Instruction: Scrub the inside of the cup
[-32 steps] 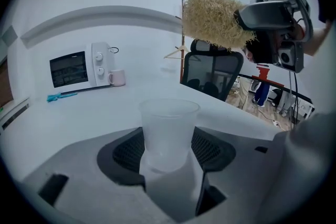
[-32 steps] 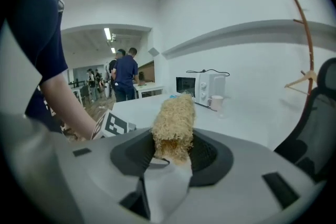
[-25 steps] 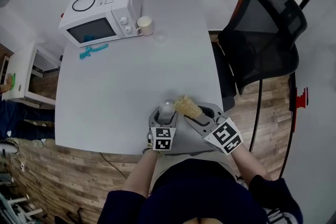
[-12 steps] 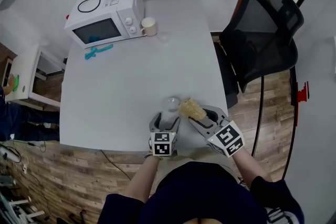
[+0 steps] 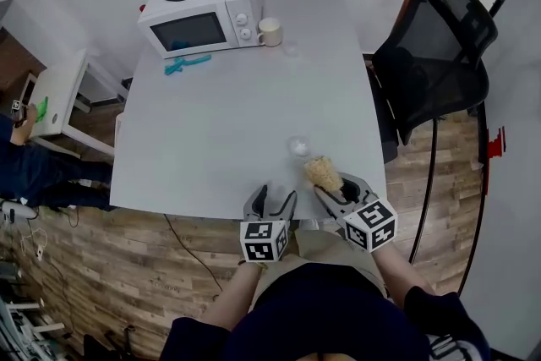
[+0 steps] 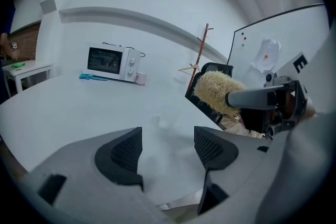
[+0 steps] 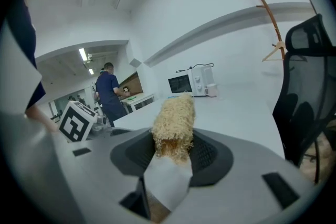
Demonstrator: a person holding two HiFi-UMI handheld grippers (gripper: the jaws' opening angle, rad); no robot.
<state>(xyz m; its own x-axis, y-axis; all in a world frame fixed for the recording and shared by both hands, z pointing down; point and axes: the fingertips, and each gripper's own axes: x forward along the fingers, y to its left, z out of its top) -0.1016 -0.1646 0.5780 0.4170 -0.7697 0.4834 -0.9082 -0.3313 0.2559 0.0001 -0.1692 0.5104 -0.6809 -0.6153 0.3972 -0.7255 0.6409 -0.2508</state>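
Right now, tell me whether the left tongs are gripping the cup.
No, the left tongs have just been opening and hold nothing; the clear cup stands apart on the table.

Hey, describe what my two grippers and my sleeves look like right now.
Both the left gripper and the right gripper are grey plastic with two curved jaws and black ribbed pads. Each carries a white cube printed with black square markers. The sleeves are dark navy, ending above the forearms.
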